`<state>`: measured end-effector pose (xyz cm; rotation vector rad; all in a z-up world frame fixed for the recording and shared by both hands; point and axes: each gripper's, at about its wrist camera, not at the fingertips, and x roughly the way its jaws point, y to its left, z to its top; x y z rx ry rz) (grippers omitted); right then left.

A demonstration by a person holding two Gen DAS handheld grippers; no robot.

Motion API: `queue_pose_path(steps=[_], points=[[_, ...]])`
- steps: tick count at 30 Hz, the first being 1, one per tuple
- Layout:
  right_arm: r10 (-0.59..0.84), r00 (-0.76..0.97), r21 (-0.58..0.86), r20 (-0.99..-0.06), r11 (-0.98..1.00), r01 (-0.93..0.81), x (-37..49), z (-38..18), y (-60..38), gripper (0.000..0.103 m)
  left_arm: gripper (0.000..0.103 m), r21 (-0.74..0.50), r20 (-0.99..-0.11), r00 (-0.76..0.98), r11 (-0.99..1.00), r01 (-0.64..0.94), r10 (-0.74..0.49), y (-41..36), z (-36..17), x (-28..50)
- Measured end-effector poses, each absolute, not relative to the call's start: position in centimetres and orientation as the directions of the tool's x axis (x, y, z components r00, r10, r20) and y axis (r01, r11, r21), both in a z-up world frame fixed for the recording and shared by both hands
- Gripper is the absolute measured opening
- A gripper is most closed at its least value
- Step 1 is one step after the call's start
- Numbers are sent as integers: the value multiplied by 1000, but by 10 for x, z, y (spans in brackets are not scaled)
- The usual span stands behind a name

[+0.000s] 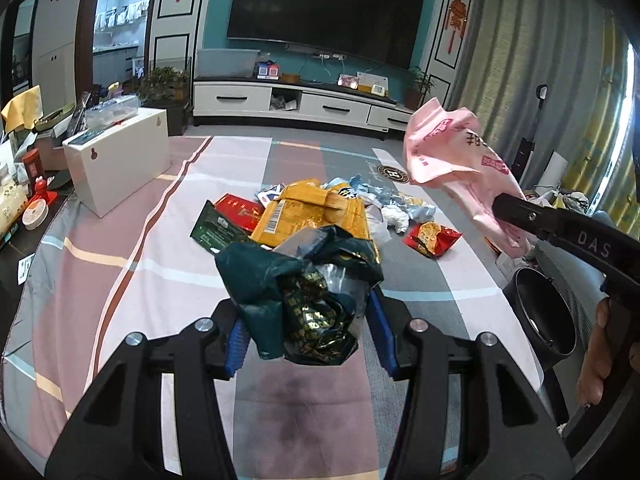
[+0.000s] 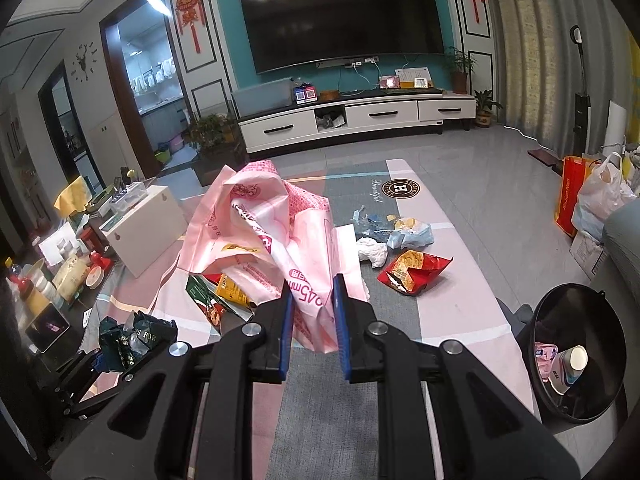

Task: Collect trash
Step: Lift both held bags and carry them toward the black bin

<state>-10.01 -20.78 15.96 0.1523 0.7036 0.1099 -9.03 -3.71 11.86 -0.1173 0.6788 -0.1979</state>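
Two handheld grippers work over a table covered in a pink and grey checked cloth (image 1: 120,264), each seen from its own wrist camera.

In the left wrist view, the left gripper (image 1: 306,332) fills the bottom centre of the frame, angled downward toward the cloth. Its blue-padded fingers (image 1: 236,344) are clamped on a crumpled dark green wrapper (image 1: 304,300) with gold print, held just above the table. Behind it, in the middle of the frame, lies a heap of litter: a yellow packet (image 1: 308,212), a red packet (image 1: 240,210), white tissue (image 1: 394,218) and a red snack bag (image 1: 432,238).

At the right edge of that view the right gripper (image 1: 504,210) reaches in from the lower right, a hand (image 1: 600,356) visible beneath it. Its jaws are pinched on a pink plastic bag (image 1: 452,152), which is lifted clear of the table toward the upper right.

In the right wrist view that gripper sits at bottom centre, also tilted downward, with the bag billowing up through the centre of the frame. A black bin (image 2: 576,408) stands at lower right, beside the table, holding a cup (image 2: 572,364) and pink scraps.
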Motion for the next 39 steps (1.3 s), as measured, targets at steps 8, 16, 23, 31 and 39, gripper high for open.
queue_pose_path(steps=[8, 16, 23, 31, 39], points=[[146, 755, 170, -640, 984, -47, -100, 160, -208, 19, 52, -164, -613, 758, 974, 156, -224, -42, 117, -93], [148, 754, 171, -640, 984, -49, -101, 159, -209, 19, 52, -209, -607, 744, 959, 189, -279, -43, 122, -96], [137, 756, 169, -640, 985, -36, -101, 160, -214, 20, 52, -210, -597, 744, 954, 215, -299, -50, 127, -102], [108, 783, 180, -612, 984, 5, -111, 169, -234, 20, 52, -192, -586, 745, 948, 255, -319, -67, 134, -106], [32, 814, 169, -580, 982, 82, -123, 180, -258, 20, 52, -147, -552, 754, 931, 333, -357, -103, 148, -113]])
